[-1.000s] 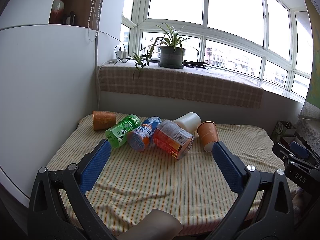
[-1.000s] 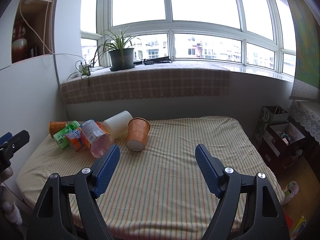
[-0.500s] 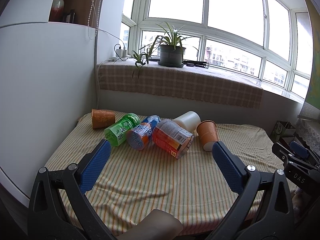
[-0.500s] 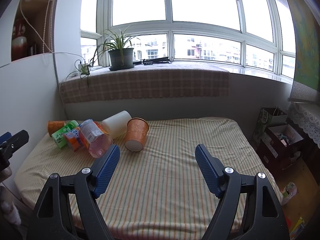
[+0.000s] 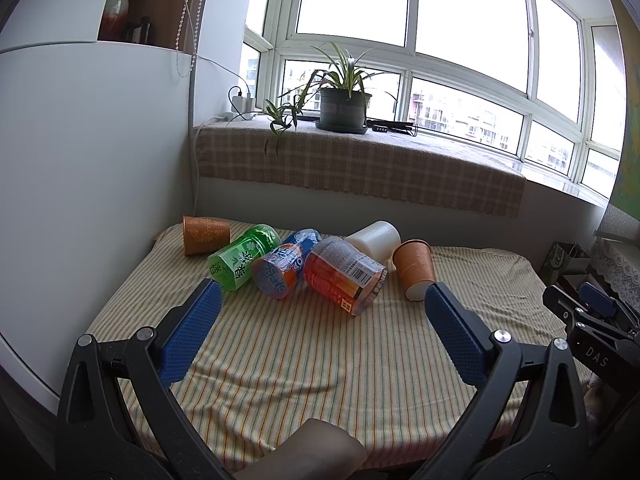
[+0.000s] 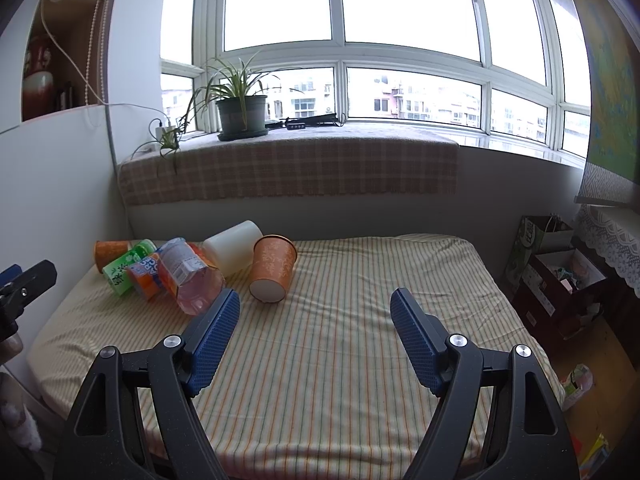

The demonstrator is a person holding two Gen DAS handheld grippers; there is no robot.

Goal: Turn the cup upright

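An orange paper cup [image 5: 414, 267] lies on its side on the striped cloth, its white base toward me; it also shows in the right wrist view [image 6: 273, 267]. A white cup [image 5: 375, 238] lies on its side behind it, also in the right wrist view [image 6: 231, 245]. A second orange cup [image 5: 205, 234] lies on its side at the far left. My left gripper [image 5: 320, 300] is open and empty, short of the objects. My right gripper [image 6: 316, 308] is open and empty, to the right of the orange cup.
Three bottles lie between the cups: green [image 5: 244, 256], blue-orange [image 5: 285, 267], orange-labelled [image 5: 345, 276]. A white cabinet wall [image 5: 92, 184] stands left. The striped table [image 6: 360, 320] ends at a drop on the right, with boxes [image 6: 560, 276] on the floor. A plaid-covered sill [image 6: 296, 172] lies behind.
Both views have shifted very slightly; the objects sit a touch lower and nearer in frame. Both grippers stay open. Nothing on the table has moved.
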